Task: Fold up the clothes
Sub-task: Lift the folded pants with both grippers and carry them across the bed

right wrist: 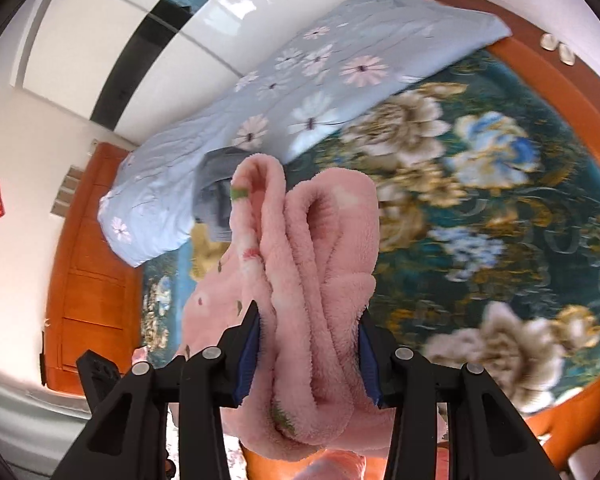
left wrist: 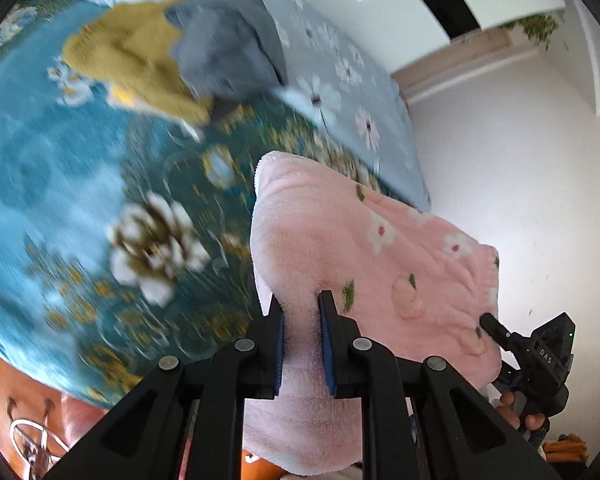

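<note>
Gripping one pink fleece garment (left wrist: 340, 240) above the floral bedspread (left wrist: 60, 200)
left gripper (left wrist: 302, 304) pinches a fold; right gripper (right wrist: 310, 320) clamps bunched layers; yellow garment (left wrist: 132, 56) and grey garment (left wrist: 224, 52) upper left.

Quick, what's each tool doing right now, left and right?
Left tool: closed on the pink fleece garment.
Right tool: closed on a bunched fold of the same pink fleece garment.

Black plastic left gripper (left wrist: 302, 312), blue-padded jaws, silver round screws, right gripper (right wrist: 310, 320) alike, "DAS" marking
</note>
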A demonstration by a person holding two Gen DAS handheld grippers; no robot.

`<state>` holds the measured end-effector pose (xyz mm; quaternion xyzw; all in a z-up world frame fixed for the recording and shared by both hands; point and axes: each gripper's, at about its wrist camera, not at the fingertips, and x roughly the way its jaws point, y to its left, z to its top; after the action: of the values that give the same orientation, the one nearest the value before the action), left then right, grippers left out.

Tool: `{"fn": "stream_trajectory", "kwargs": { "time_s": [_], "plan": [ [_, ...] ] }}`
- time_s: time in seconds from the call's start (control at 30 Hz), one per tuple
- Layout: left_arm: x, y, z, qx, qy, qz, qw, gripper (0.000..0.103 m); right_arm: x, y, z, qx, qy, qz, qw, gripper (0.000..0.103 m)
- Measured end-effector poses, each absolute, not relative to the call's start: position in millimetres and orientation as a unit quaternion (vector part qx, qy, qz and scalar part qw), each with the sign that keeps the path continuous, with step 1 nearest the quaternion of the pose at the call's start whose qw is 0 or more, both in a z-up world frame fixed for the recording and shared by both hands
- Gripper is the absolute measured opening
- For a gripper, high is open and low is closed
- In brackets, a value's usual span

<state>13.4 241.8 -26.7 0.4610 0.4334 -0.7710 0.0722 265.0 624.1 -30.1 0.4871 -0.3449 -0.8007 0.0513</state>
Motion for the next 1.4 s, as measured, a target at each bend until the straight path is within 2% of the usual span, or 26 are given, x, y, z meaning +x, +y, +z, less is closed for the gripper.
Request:
{"fn": "stream_trajectory", "kwargs": {
  "time_s": [0.23,0.53,0.87,1.17,1.4],
  "plan": [
    [-32,308,-19,0.488,0.398,-0.776,0.032,0.016,315,710,-46,0.466,-0.405,-0.787,0.005,0.046],
    [-103,372,-48,0.524,0.386,-0.758,-0.036,0.016,342,785,-56,0.456,-0.421,-0.782,-0.065,0.046],
    [-183,357,-111,0.55,0.424,-0.717,-0.055,0.016,293,824,-106,0.499,-0.452,-0.729,-0.12,0.046],
    [-248,349,-132,0.564,0.427,-0.704,-0.064,0.016,230,845,-109,0.514,-0.444,-0.722,-0.133,0.046],
    [-286,338,-155,0.588,0.421,-0.69,-0.036,0.016,176,860,-141,0.546,-0.44,-0.703,-0.121,0.046]
  ]
}}
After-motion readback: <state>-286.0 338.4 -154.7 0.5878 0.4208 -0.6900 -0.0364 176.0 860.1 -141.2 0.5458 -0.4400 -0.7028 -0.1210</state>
